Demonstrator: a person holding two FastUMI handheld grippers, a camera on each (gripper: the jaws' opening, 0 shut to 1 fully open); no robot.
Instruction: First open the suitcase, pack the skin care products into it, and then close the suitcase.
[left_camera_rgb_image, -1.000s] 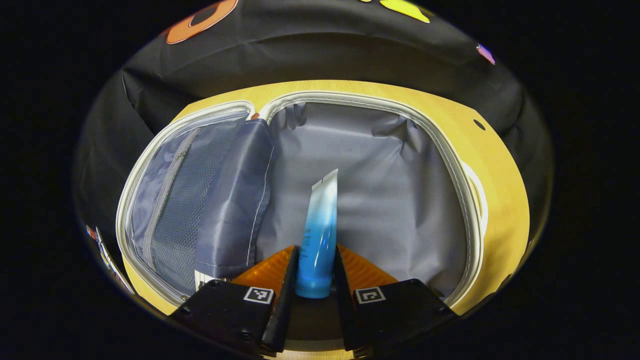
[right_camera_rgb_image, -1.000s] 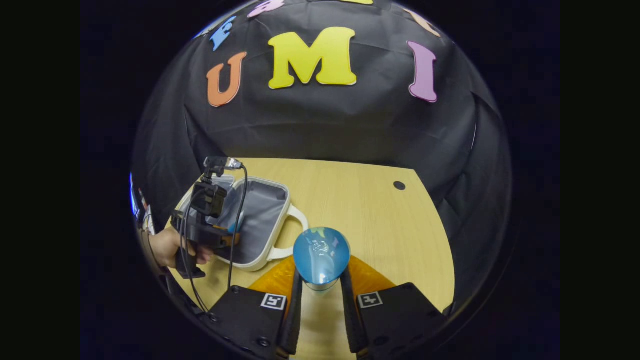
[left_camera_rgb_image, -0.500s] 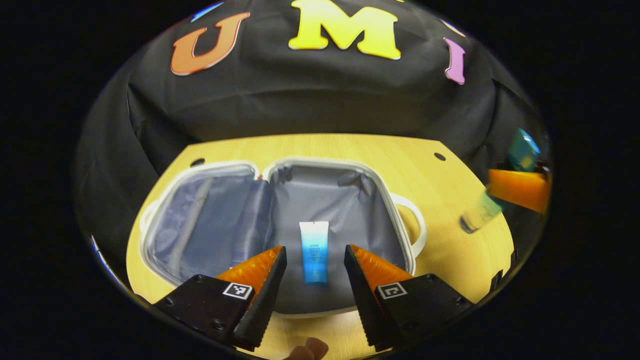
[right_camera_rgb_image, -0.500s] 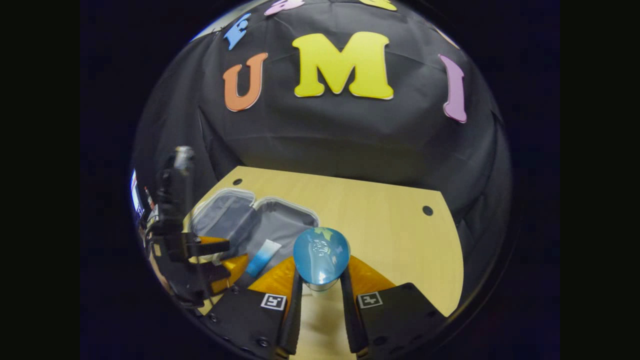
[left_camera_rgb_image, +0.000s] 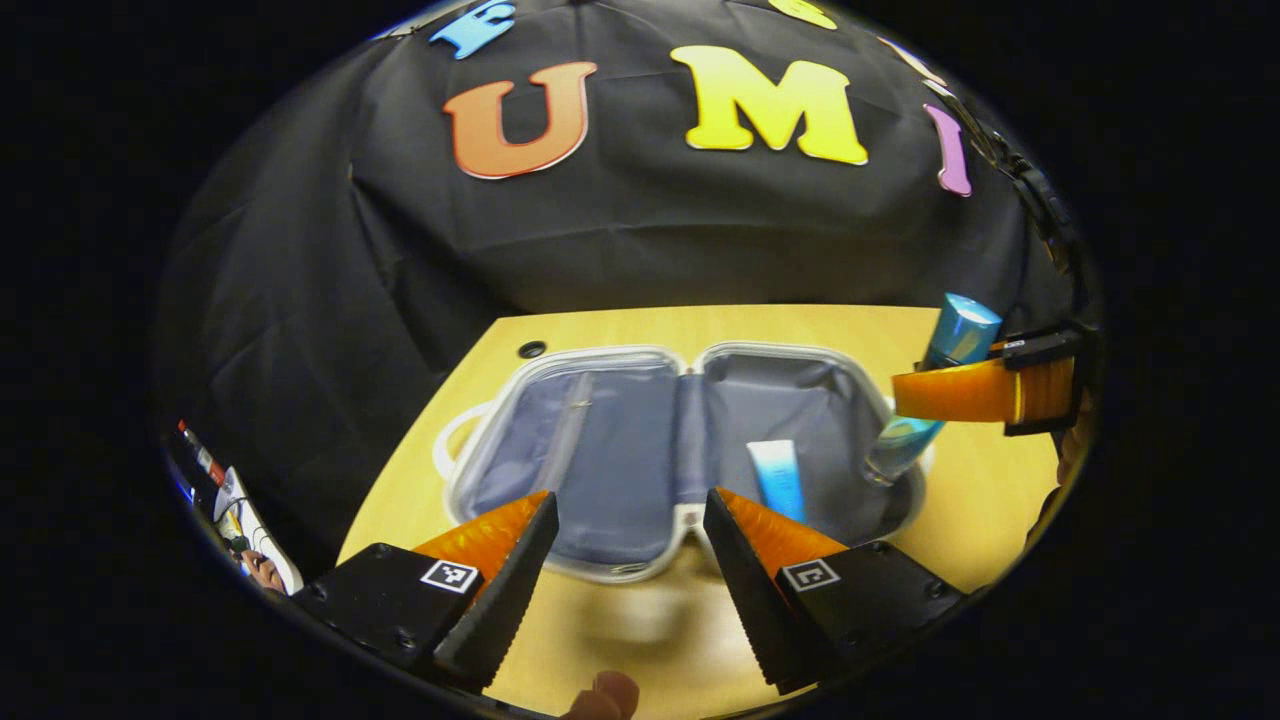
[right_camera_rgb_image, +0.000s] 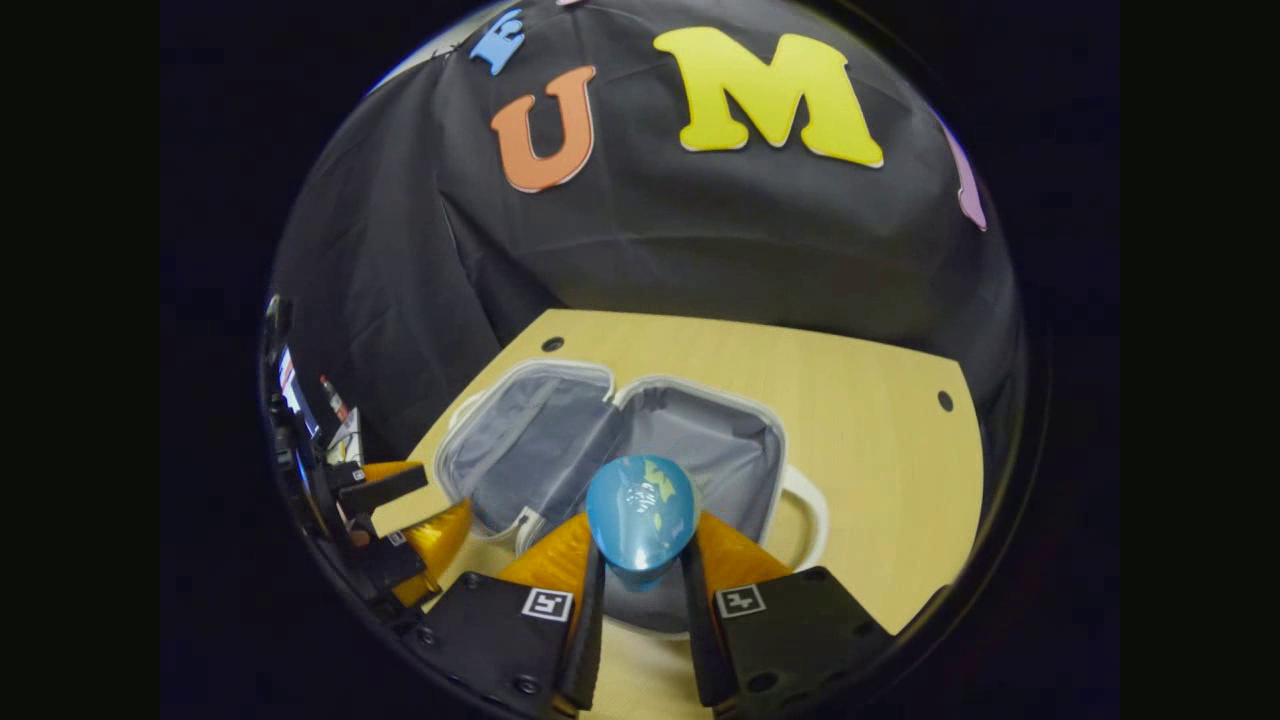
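- The table (left_camera_rgb_image: 620, 640) is pale wood, and I have the suitcase (left_camera_rgb_image: 600, 470) lying open flat on it, both lined halves up, ready for packing.
- My right gripper (right_camera_rgb_image: 640, 590) is clenched on a blue bottle (right_camera_rgb_image: 640, 520), held above the case's right half so it can go in.
- My left gripper (left_camera_rgb_image: 620, 545) is spread wide, holding nothing, near the case's front rim.
- A small tube (left_camera_rgb_image: 780, 480) lies inside the right half.
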